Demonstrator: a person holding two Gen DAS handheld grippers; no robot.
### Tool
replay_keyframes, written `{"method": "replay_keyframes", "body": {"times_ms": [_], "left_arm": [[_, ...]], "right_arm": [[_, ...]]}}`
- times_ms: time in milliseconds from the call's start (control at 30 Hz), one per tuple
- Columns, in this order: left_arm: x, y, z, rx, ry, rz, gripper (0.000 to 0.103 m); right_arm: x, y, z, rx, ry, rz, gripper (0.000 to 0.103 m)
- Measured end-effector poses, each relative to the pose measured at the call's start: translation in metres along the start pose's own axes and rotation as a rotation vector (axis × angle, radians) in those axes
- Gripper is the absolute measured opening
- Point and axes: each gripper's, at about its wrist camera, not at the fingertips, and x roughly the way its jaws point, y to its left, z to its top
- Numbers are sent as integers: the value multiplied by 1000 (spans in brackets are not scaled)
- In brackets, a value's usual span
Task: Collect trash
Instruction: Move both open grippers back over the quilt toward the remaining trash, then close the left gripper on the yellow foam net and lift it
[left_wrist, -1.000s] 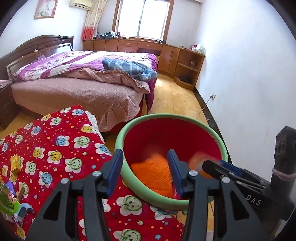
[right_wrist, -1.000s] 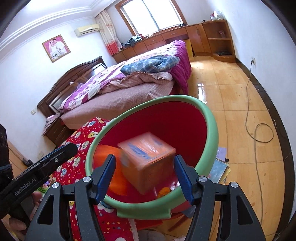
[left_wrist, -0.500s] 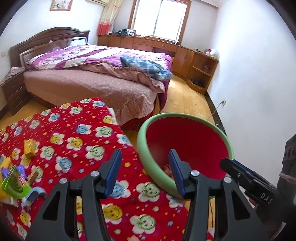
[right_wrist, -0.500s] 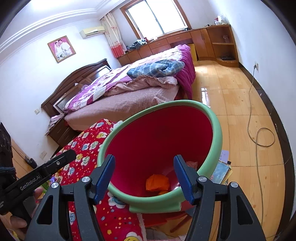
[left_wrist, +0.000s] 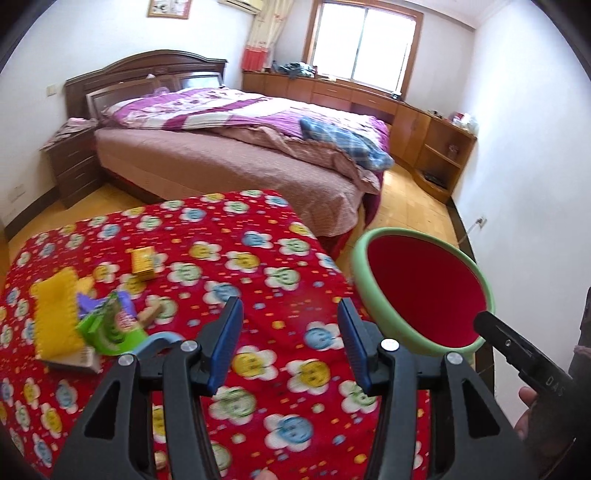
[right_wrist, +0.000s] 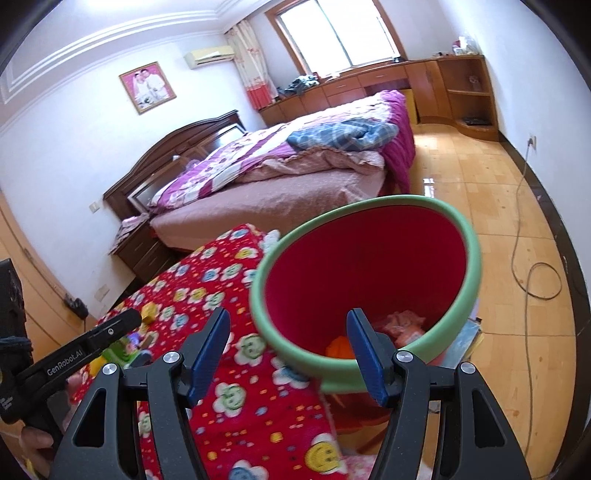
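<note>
Between the blue pads of the left gripper (left_wrist: 288, 345) lay only the red flowered blanket (left_wrist: 258, 266); its jaws stood apart and held nothing. To its left on the blanket sat a small heap of trash: a green packet (left_wrist: 110, 326), a yellow ridged piece (left_wrist: 55, 314) just beside it, a purple scrap (left_wrist: 86, 303) between them, and a pale blue curved piece (left_wrist: 159, 341) at the near edge of the heap. A small yellow box (left_wrist: 143, 261) lay a little farther off, apart from the heap. To the right, past the blanket's edge, stood the bin (left_wrist: 360, 271), green at the rim and red inside.

The right gripper (right_wrist: 288, 354) also had its jaws apart with nothing in them, and hovered at the near rim of the bin (right_wrist: 465, 295). At the bottom of the bin lay an orange piece (right_wrist: 338, 347) and a pinkish crumpled wrapper (right_wrist: 402, 325), touching each other. Far behind both stood a bed (left_wrist: 229, 155) with a purple quilt, and a white cord (right_wrist: 532, 258) ran along the wooden floor on the right.
</note>
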Motion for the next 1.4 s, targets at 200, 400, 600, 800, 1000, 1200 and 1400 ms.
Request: {"method": "replay_keyframes", "body": {"times_ms": [200, 400, 600, 800, 1000, 1200, 1400], "left_arm": [[-20, 28, -4, -35, -17, 59, 53], [-33, 58, -9, -75, -24, 116, 53], [-41, 95, -12, -112, -28, 190, 53], [-36, 139, -13, -154, -3, 268, 55], [-14, 176, -22, -187, 52, 353, 70], [3, 201, -30, -228, 84, 373, 70], [14, 220, -33, -288, 99, 349, 70]], "right_arm": [[0, 25, -8, -35, 16, 33, 67], [5, 49, -18, -79, 42, 60, 67], [16, 65, -29, -95, 79, 78, 67], [26, 79, -36, -117, 112, 82, 67], [37, 88, -43, -131, 146, 79, 67], [48, 94, -49, -143, 181, 73, 67], [57, 104, -55, -167, 209, 74, 67]]}}
